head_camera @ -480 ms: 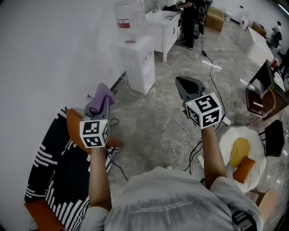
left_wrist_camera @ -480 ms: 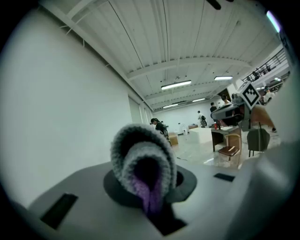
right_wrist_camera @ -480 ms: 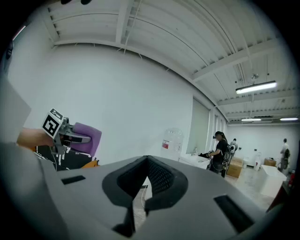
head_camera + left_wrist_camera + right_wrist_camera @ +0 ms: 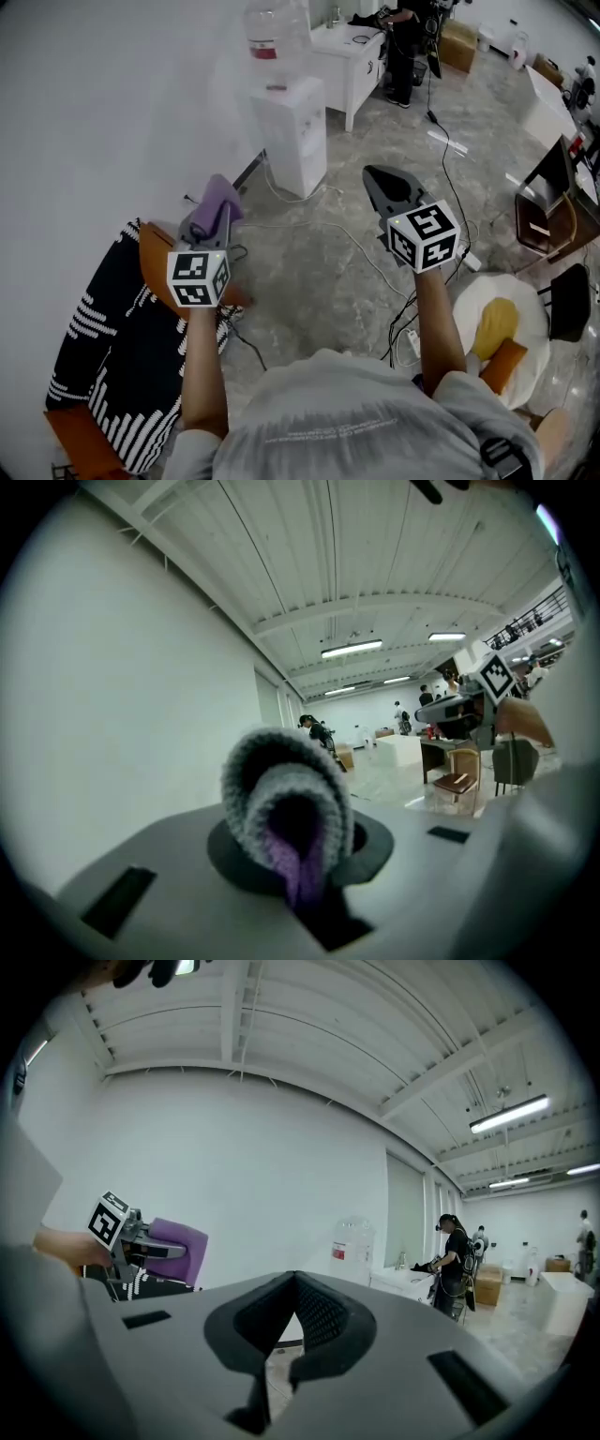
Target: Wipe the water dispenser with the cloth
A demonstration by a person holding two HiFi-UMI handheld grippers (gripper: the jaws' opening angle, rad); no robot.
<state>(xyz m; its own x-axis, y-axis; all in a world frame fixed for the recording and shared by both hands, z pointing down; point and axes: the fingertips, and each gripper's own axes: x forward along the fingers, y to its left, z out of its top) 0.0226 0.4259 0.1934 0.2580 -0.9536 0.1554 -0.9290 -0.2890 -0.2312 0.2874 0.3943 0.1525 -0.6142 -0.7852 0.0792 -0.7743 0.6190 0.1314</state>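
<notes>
Water dispenser [image 4: 291,131]: white box-shaped body w/ a clear bottle [image 4: 272,33] upside down on top, red label on the bottle. It stands against the white wall on a grey stone-look floor. White cabinet [image 4: 349,58] is just behind the dispenser, w/ a person [image 4: 403,42] standing at its far end. Black-and-white striped cover [image 4: 108,347] lies well short of the dispenser, on the wall side, nearer the camera.

Both grippers are held above the floor in front of the dispenser, well apart from it. Left gripper [image 4: 214,216] is clamped on the cloth [image 4: 221,195]: purple, thick, fuzzy, folded into a loop sticking out past the tips. Right gripper [image 4: 377,178], on the side away from the wall, has its jaws closed together w/ nothing btwn them.

Only the left gripper view shows the cloth's fold edge-on: greyish pile outside, purple inside. Only the right gripper view shows the dispenser's bottle side-on beyond its tips, and the cloth as a flat purple slab.
</notes>
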